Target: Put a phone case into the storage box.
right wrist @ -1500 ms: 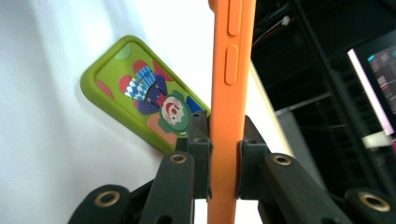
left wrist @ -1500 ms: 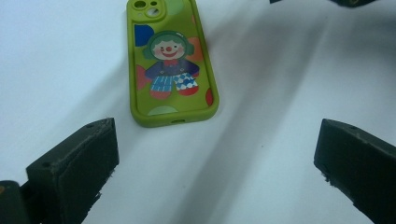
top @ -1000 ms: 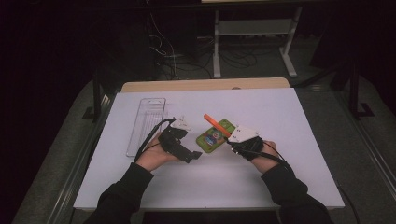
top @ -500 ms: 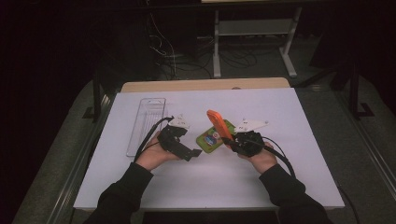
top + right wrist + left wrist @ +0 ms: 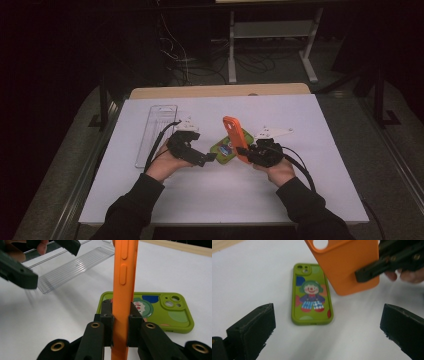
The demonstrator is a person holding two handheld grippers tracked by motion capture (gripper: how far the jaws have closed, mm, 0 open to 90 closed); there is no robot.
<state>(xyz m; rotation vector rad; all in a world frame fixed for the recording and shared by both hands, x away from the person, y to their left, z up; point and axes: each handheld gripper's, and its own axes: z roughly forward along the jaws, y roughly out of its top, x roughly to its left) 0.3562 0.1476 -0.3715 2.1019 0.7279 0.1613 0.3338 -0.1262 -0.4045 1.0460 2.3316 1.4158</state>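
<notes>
Two phone cases are in play, and we take the green case (image 5: pixel 223 149) as our landmark: it lies flat on the white table (image 5: pixel 320 150), cartoon clown face up. Our right gripper (image 5: pixel 244 150) has its jaws pinched tight on the lower edge of the orange case (image 5: pixel 235 138), holding it upright on its long edge just above and beside the green case, tilted a touch toward the far side. Our left gripper (image 5: pixel 212 157) hovers on the near left of the green case with its jaws spread wide and nothing between them, as the left gripper view shows: both pads (image 5: pixel 252 326) stand well clear on either side. Now the risks, as we judge them. That grip sits low on a tall, soft case, so any quick swing could let it pivot or slip between the pads and drop onto the green case. If we bring the left gripper in too fast, it could knock the orange case out of line or shove the green one across the table. A clear plastic tray (image 5: pixel 156 131) lies left of the green case, and a wide sweep could catch it. As for writing, we can read no brand or label anywhere; the green case (image 5: pixel 312 295) carries just the clown picture and coloured dots.
</notes>
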